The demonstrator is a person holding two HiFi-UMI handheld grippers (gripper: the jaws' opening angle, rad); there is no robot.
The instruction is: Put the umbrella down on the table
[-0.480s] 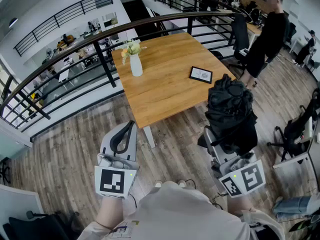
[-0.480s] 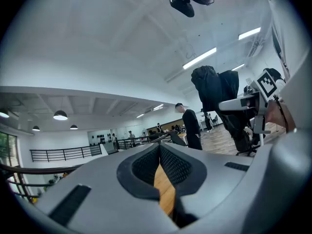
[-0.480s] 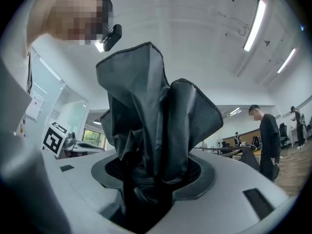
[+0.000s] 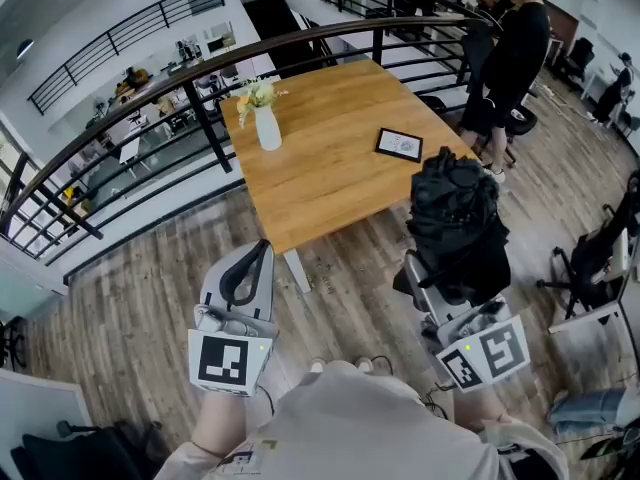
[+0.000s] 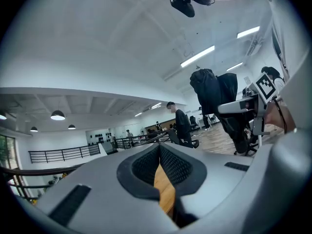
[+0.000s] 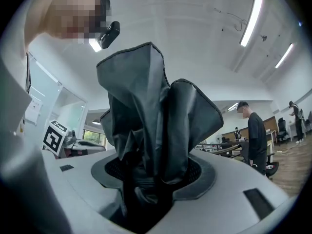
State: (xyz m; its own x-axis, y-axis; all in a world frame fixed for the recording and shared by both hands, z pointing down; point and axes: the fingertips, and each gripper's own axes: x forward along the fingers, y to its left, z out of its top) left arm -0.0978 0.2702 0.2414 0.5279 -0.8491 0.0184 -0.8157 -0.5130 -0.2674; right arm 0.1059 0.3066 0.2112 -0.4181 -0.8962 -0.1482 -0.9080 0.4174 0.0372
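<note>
Leftmost, the left gripper [image 4: 264,251] has its fingers pressed together on nothing, short of the tabletop's [image 4: 330,183] near edge. Vase [image 4: 267,126] and frame [image 4: 400,145] leave the near half of the wood bare. Off the right edge, over the floor, the right gripper [image 4: 432,286] pinches the black umbrella [image 4: 455,218], whose bunched fabric hides the fingertips and its handle.

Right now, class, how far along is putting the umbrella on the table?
Done: the folded umbrella is off any surface, clamped in the right gripper. In hand: it is held upright in the air near the table corner, not resting on the wood. Left: bring it over the table, lower it, open the jaws. The left gripper is shut and empty.
</note>
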